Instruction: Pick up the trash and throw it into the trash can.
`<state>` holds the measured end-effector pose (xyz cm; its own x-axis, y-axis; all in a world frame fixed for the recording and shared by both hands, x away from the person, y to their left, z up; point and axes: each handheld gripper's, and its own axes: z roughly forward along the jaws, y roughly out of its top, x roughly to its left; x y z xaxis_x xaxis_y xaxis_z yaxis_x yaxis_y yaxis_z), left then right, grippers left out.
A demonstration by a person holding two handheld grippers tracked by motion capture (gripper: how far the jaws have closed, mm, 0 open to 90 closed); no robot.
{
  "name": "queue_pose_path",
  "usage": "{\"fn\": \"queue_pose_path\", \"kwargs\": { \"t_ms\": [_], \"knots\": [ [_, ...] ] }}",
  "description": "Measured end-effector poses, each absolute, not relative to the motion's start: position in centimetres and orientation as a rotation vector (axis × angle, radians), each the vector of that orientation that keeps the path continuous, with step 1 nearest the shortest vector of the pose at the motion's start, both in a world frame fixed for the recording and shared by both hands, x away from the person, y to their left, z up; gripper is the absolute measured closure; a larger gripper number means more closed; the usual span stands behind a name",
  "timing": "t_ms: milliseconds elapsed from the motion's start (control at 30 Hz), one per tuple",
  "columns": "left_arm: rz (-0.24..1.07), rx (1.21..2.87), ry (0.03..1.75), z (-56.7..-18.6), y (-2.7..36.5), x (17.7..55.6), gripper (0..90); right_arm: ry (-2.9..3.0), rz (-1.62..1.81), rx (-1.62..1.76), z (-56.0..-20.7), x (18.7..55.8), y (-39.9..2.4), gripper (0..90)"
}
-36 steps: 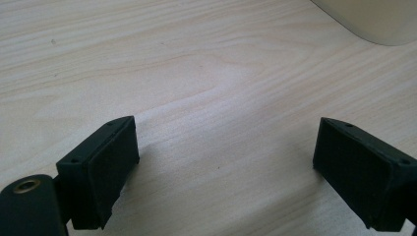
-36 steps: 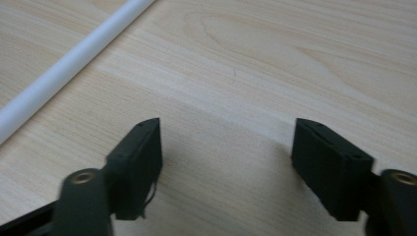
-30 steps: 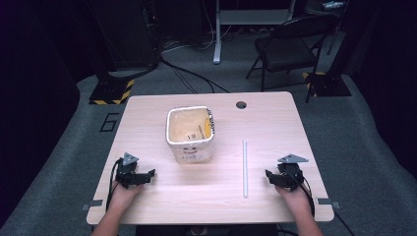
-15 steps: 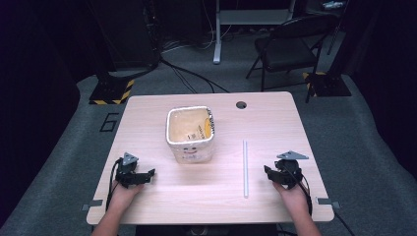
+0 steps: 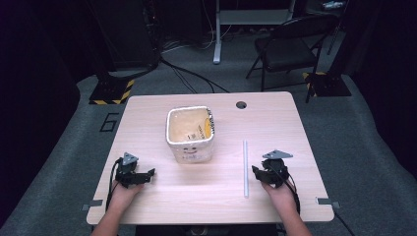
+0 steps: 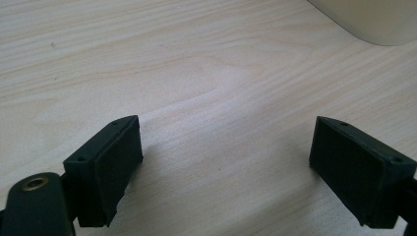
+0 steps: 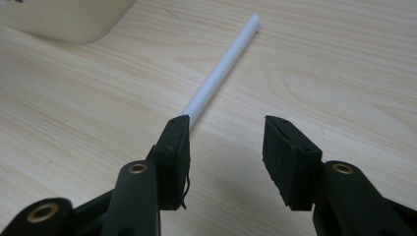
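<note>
One white tube [image 5: 245, 168] lies flat on the wooden counter [image 5: 157, 107], running away from the person, to the right of the single cream-white bin [image 5: 190, 133] that stands near the counter's middle. The bin is upright and open at the top, with a small face drawn on its near wall and some printed paper inside. Two grippers are in play, one in each hand. The right gripper [image 5: 257, 173] sits just beside the near part of the tube; its jaws have just been closing and now stand at a middling gap with nothing between them. In the right gripper view the right gripper [image 7: 227, 157] has the tube [image 7: 221, 67] passing behind the tip of its left-hand jaw, outside the gap, with a corner of the bin [image 7: 64, 19] at the top left. The left gripper [image 5: 146, 174] rests low near the counter's front left, well apart from the tube, pointing toward the bin. Its own view shows the left gripper [image 6: 223, 167] with jaws wide and empty over bare wood, the bin's [image 6: 373, 19] base at the top right.
</note>
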<state>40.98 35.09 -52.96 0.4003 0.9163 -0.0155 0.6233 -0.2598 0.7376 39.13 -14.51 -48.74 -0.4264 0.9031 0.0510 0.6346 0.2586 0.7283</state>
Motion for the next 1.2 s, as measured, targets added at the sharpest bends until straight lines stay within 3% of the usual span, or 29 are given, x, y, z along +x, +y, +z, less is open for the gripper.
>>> {"fn": "queue_pose_path", "kwargs": {
  "t_ms": [833, 1200],
  "knots": [
    [0.564, 1.982, 1.315, -53.0, 35.1, 41.0, 13.7, 2.197, 1.008, 1.366, -50.6, 39.2, -11.7, 58.3],
    [0.564, 1.981, 1.316, -52.9, 35.1, 41.1, 13.8, 2.204, 0.961, 1.353, -51.0, 39.6, -11.0, 65.4]
  ]
}}
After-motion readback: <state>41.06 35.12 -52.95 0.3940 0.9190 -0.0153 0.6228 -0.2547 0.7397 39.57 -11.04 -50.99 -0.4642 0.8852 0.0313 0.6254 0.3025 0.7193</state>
